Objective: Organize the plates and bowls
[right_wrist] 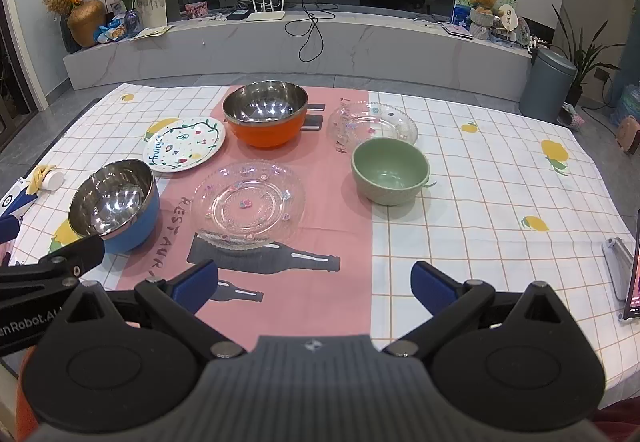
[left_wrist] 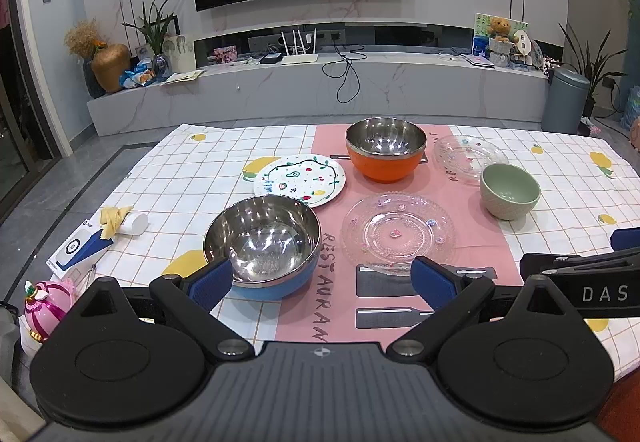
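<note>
A blue steel-lined bowl (left_wrist: 264, 246) (right_wrist: 114, 203) sits near the front left, just ahead of my open left gripper (left_wrist: 322, 276). An orange steel-lined bowl (left_wrist: 386, 147) (right_wrist: 266, 113) stands at the back of the pink runner. A painted white plate (left_wrist: 300, 179) (right_wrist: 184, 143) lies left of it. One clear glass plate (left_wrist: 398, 232) (right_wrist: 248, 201) lies mid-runner, another (left_wrist: 468, 157) (right_wrist: 372, 121) sits behind a green bowl (left_wrist: 510, 191) (right_wrist: 390, 169). My right gripper (right_wrist: 314, 282) hovers open and empty over the table's near side.
At the left edge of the checked tablecloth (left_wrist: 180, 177) lie a white roll with a yellow cloth (left_wrist: 122, 222) (right_wrist: 44, 177), a blue-white box (left_wrist: 78, 248) and a pink toy (left_wrist: 46, 302). A tablet on a stand (right_wrist: 630, 270) is at the right edge.
</note>
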The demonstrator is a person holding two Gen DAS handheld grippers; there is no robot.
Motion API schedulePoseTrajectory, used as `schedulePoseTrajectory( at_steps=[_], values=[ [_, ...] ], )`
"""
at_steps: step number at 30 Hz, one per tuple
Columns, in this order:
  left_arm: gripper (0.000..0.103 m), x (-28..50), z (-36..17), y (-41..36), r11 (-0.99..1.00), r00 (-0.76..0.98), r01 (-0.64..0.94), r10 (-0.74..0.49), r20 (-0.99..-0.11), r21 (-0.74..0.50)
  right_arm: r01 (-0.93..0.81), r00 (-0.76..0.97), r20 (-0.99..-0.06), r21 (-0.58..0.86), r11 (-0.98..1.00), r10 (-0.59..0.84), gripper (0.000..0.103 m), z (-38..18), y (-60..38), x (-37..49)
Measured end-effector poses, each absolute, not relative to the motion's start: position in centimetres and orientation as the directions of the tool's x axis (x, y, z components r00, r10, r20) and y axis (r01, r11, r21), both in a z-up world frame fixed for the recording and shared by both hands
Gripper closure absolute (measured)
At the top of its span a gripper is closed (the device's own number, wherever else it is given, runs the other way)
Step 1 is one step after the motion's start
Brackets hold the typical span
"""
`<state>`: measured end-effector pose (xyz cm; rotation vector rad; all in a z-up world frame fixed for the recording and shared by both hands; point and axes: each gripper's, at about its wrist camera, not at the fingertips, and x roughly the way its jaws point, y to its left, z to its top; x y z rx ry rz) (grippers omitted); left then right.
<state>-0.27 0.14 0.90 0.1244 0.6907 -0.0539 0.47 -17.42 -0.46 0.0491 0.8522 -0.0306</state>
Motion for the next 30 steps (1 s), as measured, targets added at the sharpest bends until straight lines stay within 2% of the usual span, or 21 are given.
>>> schedulePoseTrajectory(
  at_steps=[23, 28, 30],
  values=[
    [0.0, -0.4, 0.8, 0.7, 0.992, 0.777, 0.09, -0.018, -0.629, 0.083, 0.034, 0.659, -0.752, 0.035, 0.999, 0.004, 0.003, -0.7, -17.1, 0.4],
    [0.0, -0.5, 0.2, 1.9, 0.993, 0.798, 0.092, -0.028, -0.602, 0.075, 0.012, 0.688, -0.724, 0.06, 0.998, 0.036, 0.003, -0.9, -16.5, 0.2],
    [0.0, -0.3, 0.1, 2.7, 0.996, 0.799, 0.078, -0.042, -0.6, 0.035, 0.008, 0.719, -0.695, 0.052, 0.999, 0.03, 0.003, -0.9, -16.0, 0.2]
  ],
)
